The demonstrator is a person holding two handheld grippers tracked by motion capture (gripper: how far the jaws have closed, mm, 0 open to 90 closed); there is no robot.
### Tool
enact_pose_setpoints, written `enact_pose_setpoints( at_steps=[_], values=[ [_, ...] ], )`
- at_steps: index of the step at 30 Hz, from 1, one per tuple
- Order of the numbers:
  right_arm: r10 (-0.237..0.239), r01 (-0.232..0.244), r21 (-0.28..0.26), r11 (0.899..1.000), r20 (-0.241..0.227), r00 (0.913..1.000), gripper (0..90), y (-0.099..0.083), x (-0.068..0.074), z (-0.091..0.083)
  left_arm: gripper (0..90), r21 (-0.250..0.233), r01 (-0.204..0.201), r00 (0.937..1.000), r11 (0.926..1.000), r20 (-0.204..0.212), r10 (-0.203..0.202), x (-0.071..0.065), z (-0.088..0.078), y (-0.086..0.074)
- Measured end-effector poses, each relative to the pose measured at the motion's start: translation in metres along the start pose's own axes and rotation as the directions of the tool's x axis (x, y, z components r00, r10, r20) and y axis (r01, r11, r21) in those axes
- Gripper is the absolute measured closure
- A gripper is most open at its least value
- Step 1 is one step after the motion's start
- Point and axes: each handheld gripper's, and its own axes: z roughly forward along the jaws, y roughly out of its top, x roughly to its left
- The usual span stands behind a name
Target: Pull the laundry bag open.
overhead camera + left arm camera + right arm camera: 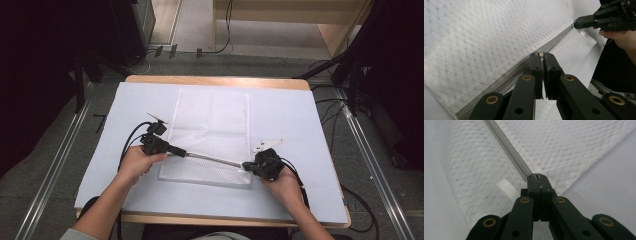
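Note:
A white mesh bag (210, 125) lies flat in the middle of the table. A grey zipper (210, 158) crosses it near its front edge. My left gripper (172, 149) is at the zipper's left part. In the left gripper view my left gripper (541, 54) is shut on a small brass-coloured zipper pull on the zipper (554, 43). My right gripper (246, 166) is at the zipper's right end. In the right gripper view my right gripper (537, 177) is shut on the end of the zipper (506, 147). A ribbed white tab (507, 188) lies beside its jaws.
A white sheet (295, 120) covers the wooden table (215, 80). Cables trail from both grippers toward the person. Black stands and floor rails flank the table, with more cables on the floor behind it.

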Motion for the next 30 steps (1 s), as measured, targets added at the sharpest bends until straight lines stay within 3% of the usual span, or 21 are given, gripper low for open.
enact_pose_setpoints(
  at_steps=[4,12,13,14,21,22,23,24,27,30],
  values=[
    [-0.004,0.004,0.001,1.0,-0.002,1.0,90.0,0.0,0.0,0.0,88.1,-0.007,0.019,0.9998,0.9998,0.0,-0.019,0.005,-0.004,-0.004],
    [-0.002,0.002,0.004,1.0,-0.002,1.0,90.0,0.001,0.0,0.0,88.1,-0.005,0.011,0.9999,0.9999,-0.006,-0.011,0.004,-0.007,-0.007],
    [-0.002,0.002,0.005,1.0,-0.001,1.0,90.0,0.001,0.0,0.0,88.2,-0.003,0.01,0.9997,0.9999,-0.02,-0.01,0.004,-0.007,-0.007],
    [-0.002,0.002,0.005,1.0,-0.002,1.0,90.0,0.001,0.0,0.0,88.2,-0.003,0.003,0.998,1.0,-0.062,-0.003,0.003,-0.008,-0.008],
    [-0.003,0.003,0.007,1.0,-0.005,1.0,90.0,0.001,-0.001,0.0,88.2,-0.012,0.037,0.998,0.9993,-0.051,-0.037,0.015,-0.021,-0.015],
    [-0.004,0.004,0.008,1.0,-0.005,1.0,90.0,0.001,-0.001,0.0,88.2,-0.014,0.038,0.9971,0.9992,-0.066,-0.039,0.015,-0.022,-0.015],
    [-0.005,0.005,0.008,1.0,-0.005,1.0,90.0,0.001,-0.001,0.0,88.2,-0.006,0.035,0.998,0.9994,-0.052,-0.036,0.017,-0.022,-0.016],
    [-0.005,0.005,0.008,1.0,-0.006,1.0,90.0,0.001,-0.001,0.0,88.2,-0.017,0.041,0.9961,0.999,-0.078,-0.042,0.017,-0.023,-0.016],
    [-0.008,0.008,0.008,1.0,-0.005,1.0,90.0,0.001,-0.001,0.0,88.2,-0.019,0.05,0.9933,0.9986,-0.103,-0.051,0.022,-0.028,-0.019],
    [-0.01,0.01,0.008,1.0,-0.007,0.9999,90.0,0.001,-0.001,0.0,88.2,-0.028,0.069,0.9915,0.9972,-0.109,-0.072,0.029,-0.037,-0.025]
  ],
)
